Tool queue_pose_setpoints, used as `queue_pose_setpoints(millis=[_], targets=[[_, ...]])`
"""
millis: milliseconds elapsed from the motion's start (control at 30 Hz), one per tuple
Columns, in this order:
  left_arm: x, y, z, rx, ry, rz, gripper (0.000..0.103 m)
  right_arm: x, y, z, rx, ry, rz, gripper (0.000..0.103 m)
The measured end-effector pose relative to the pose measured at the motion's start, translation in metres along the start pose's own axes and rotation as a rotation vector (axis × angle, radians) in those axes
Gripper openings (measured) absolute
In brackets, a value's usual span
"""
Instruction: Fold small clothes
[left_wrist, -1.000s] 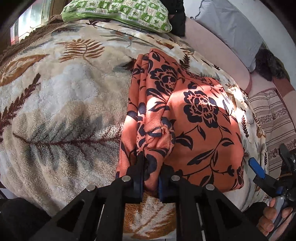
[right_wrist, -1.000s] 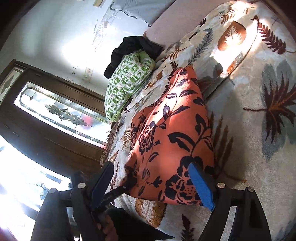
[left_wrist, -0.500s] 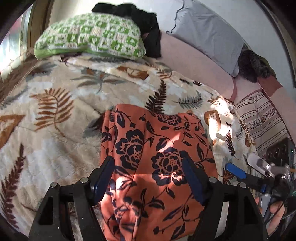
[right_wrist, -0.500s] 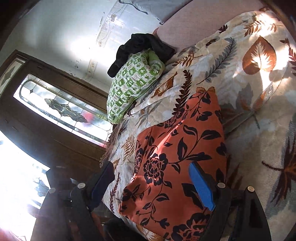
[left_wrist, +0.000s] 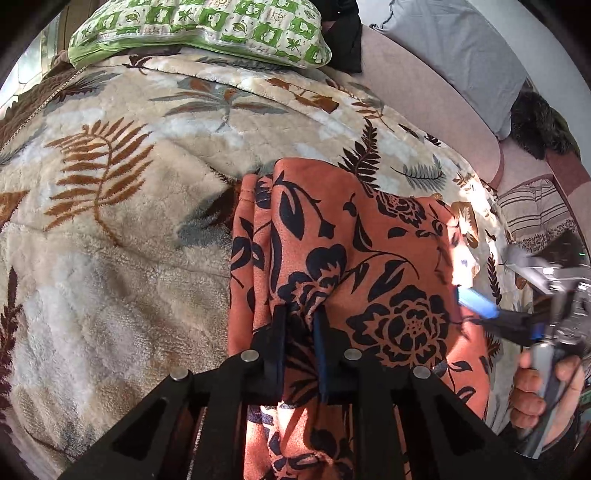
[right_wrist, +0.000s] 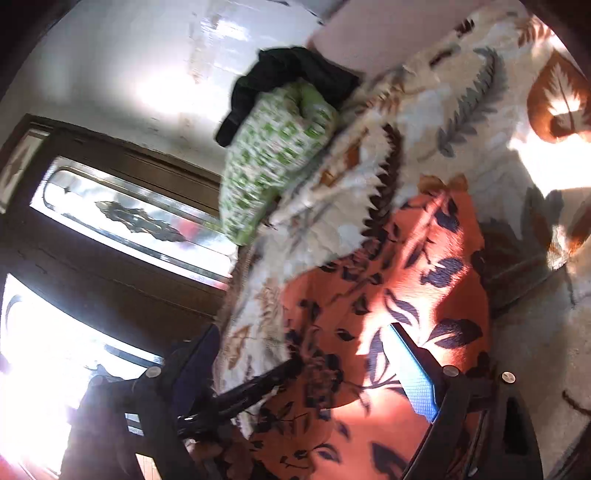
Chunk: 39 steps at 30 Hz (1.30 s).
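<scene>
While the left gripper points forward, jaws clenched on a bunch of the orange floral garment, the cloth lies on the leaf-print blanket. Beside it the right gripper hovers tilted over the garment's edge; its jaws stand spread apart, grasping nothing.

leaf-print blanket on bed; green checked pillow at far edge, black garment behind it.

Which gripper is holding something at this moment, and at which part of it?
The left gripper is shut on the orange floral garment, pinching a bunched fold at its near edge. The right gripper is open over the same garment and holds nothing.
</scene>
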<state>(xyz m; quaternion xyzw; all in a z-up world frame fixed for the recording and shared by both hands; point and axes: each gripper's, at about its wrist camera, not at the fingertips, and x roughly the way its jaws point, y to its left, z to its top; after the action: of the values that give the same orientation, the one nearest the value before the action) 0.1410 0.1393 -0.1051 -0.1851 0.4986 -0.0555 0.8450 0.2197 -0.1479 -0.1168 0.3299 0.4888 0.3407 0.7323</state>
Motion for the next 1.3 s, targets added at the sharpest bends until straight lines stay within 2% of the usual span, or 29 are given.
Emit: queue_pose_setpoints(millis=[33, 67, 167, 300, 367, 400, 500, 533, 567, 633, 700, 800, 833, 900, 967, 1067, 1167, 1233, 1267, 1300], targets=[[0.000, -0.001, 0.000, 0.003, 0.000, 0.008, 0.016, 0.014, -0.020, 0.001, 0.092, 0.034, -0.018, 0.091], [-0.002, -0.002, 0.000, 0.009, -0.001, 0.014, 0.017, 0.012, -0.024, 0.000, 0.132, 0.012, 0.019, 0.091], [-0.004, -0.004, -0.001, 0.017, -0.008, 0.020, 0.018, -0.018, -0.005, -0.009, 0.119, -0.020, 0.132, 0.091], [-0.003, -0.005, -0.002, 0.025, -0.014, 0.027, 0.018, -0.045, 0.003, -0.054, 0.120, -0.015, 0.218, 0.092], [-0.006, -0.007, -0.002, 0.029, -0.008, 0.035, 0.020, -0.026, -0.013, -0.075, 0.150, 0.065, 0.167, 0.092], [-0.011, -0.010, -0.002, 0.032, -0.008, 0.052, 0.023, -0.019, -0.023, -0.081, 0.172, 0.069, 0.155, 0.091], [-0.046, -0.027, -0.010, 0.071, -0.079, 0.074, 0.027, -0.036, -0.010, -0.080, 0.172, 0.005, 0.209, 0.092], [-0.059, -0.035, -0.014, 0.099, -0.113, 0.063, 0.036, -0.044, -0.002, -0.081, 0.138, -0.016, 0.229, 0.092], [-0.069, -0.043, -0.021, 0.125, -0.143, 0.045, 0.050, -0.053, 0.006, -0.083, 0.100, -0.033, 0.226, 0.092], [-0.078, -0.059, -0.035, 0.169, -0.175, 0.022, 0.062, -0.069, 0.010, -0.091, 0.055, -0.062, 0.205, 0.092], [-0.067, -0.073, -0.047, 0.239, -0.156, 0.019, 0.062, -0.084, -0.003, -0.103, 0.083, -0.092, 0.178, 0.092], [-0.027, -0.066, -0.060, 0.250, -0.056, 0.128, 0.062, -0.095, -0.037, -0.116, 0.176, -0.112, 0.124, 0.092], [-0.018, -0.060, -0.064, 0.253, -0.046, 0.137, 0.061, -0.095, -0.047, -0.119, 0.211, -0.096, 0.113, 0.092], [-0.019, -0.061, -0.069, 0.293, -0.080, 0.149, 0.061, -0.091, -0.058, -0.123, 0.238, -0.070, 0.113, 0.092], [-0.018, -0.063, -0.069, 0.304, -0.079, 0.163, 0.061, -0.081, -0.054, -0.122, 0.220, -0.018, 0.153, 0.092], [-0.019, -0.056, -0.068, 0.270, -0.083, 0.126, 0.061, -0.072, -0.049, -0.119, 0.196, 0.001, 0.096, 0.092], [-0.018, -0.056, -0.071, 0.281, -0.091, 0.125, 0.061, -0.060, -0.061, -0.119, 0.255, 0.023, 0.035, 0.091], [-0.019, -0.055, -0.071, 0.269, -0.094, 0.116, 0.061, -0.056, -0.052, -0.118, 0.217, 0.038, 0.020, 0.090], [-0.019, -0.054, -0.070, 0.262, -0.094, 0.112, 0.061, -0.054, -0.046, -0.118, 0.198, 0.047, 0.022, 0.072], [-0.019, -0.052, -0.070, 0.256, -0.094, 0.105, 0.061, -0.054, -0.041, -0.118, 0.177, 0.047, -0.005, 0.049]])
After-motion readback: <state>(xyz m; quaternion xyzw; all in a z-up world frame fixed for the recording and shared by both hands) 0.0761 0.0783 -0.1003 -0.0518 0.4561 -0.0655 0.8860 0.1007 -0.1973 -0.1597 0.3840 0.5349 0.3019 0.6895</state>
